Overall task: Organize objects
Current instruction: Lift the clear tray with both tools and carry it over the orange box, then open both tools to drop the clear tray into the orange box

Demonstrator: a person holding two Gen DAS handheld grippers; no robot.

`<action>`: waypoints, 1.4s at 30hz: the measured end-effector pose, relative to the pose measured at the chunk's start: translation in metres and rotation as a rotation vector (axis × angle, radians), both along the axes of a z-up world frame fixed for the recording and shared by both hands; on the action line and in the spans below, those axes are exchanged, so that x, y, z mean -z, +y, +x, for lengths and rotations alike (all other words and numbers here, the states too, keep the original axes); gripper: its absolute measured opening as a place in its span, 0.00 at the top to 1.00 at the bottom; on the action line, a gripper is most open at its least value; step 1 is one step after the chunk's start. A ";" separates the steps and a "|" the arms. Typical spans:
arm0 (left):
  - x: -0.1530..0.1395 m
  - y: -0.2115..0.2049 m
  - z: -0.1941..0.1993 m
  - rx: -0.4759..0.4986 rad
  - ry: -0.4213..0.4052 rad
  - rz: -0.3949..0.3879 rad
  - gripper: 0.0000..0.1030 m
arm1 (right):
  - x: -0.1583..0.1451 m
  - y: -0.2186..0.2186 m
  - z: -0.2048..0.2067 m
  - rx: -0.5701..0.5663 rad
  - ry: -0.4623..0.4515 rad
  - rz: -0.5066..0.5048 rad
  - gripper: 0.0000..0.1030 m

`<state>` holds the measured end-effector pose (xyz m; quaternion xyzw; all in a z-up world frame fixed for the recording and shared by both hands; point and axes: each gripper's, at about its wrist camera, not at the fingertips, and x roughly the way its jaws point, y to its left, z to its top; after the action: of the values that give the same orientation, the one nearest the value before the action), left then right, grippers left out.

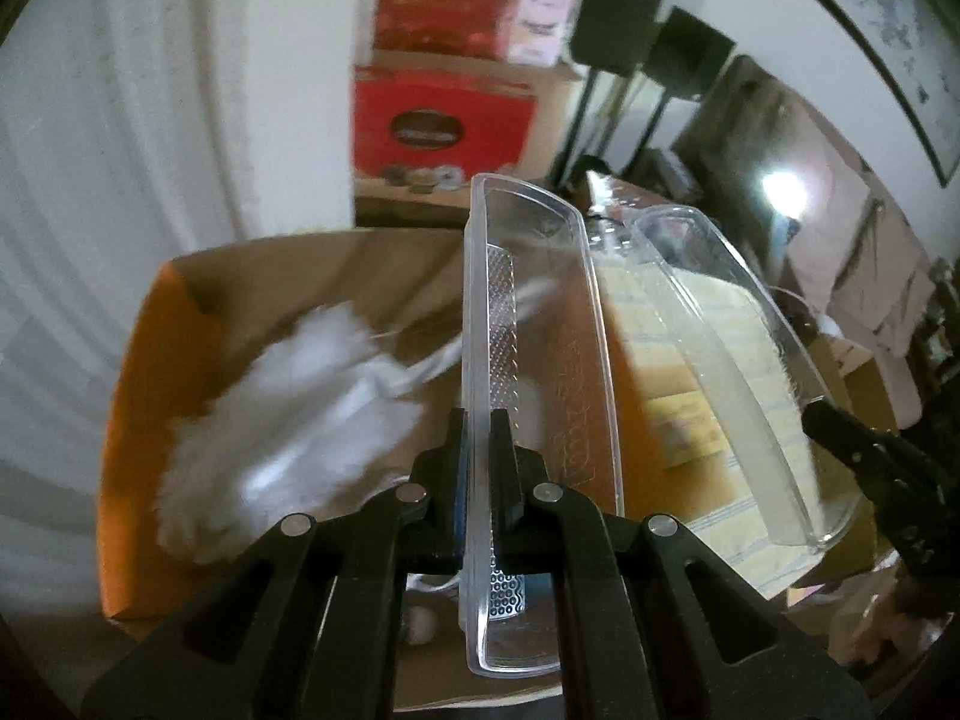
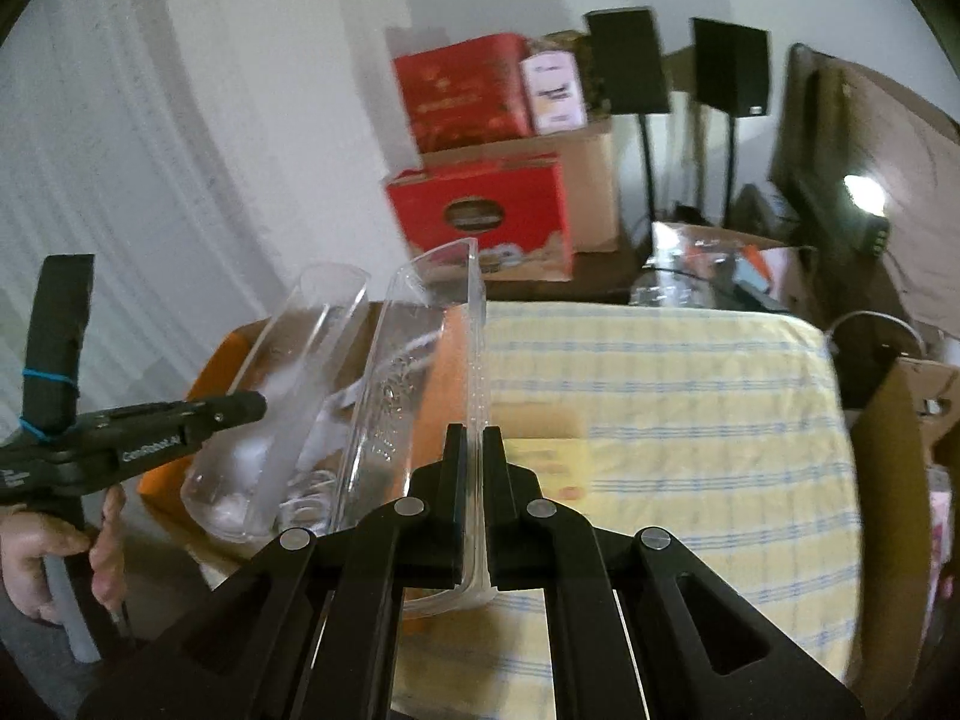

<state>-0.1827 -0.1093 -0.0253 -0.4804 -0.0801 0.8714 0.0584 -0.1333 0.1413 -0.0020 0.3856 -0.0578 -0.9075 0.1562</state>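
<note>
My left gripper (image 1: pixel 478 426) is shut on the side wall of a long clear plastic tray (image 1: pixel 540 348), held upright on its edge. The same tray (image 2: pixel 288 384) appears at the left of the right wrist view, with the left gripper (image 2: pixel 246 408) pinching it and a hand (image 2: pixel 36 546) on the handle. My right gripper (image 2: pixel 474 435) is shut on the wall of a second clear plastic tray (image 2: pixel 414 372), which also shows as the second tray (image 1: pixel 720 324) with the right gripper (image 1: pixel 822 420) at its rim. Both trays hang side by side over an open cardboard box (image 1: pixel 138 360).
The cardboard box (image 2: pixel 222 354) has orange flaps and holds white fluffy stuff (image 1: pixel 288 396). A table under a yellow-and-blue checked cloth (image 2: pixel 660 408) stands beside it, with a yellow pad (image 2: pixel 552 468) on top. Red cartons (image 2: pixel 480 210), black speakers (image 2: pixel 627 60) and another carton (image 2: pixel 900 450) stand around.
</note>
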 end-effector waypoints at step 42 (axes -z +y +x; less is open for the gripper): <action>0.011 -0.051 0.018 -0.092 -0.002 0.077 0.20 | 0.013 -0.019 -0.014 0.002 -0.042 0.028 0.34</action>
<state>-0.1647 -0.1603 -0.0364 -0.4745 -0.1355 0.8690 0.0367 -0.1471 0.1224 -0.0153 0.4067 -0.0490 -0.9000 0.1487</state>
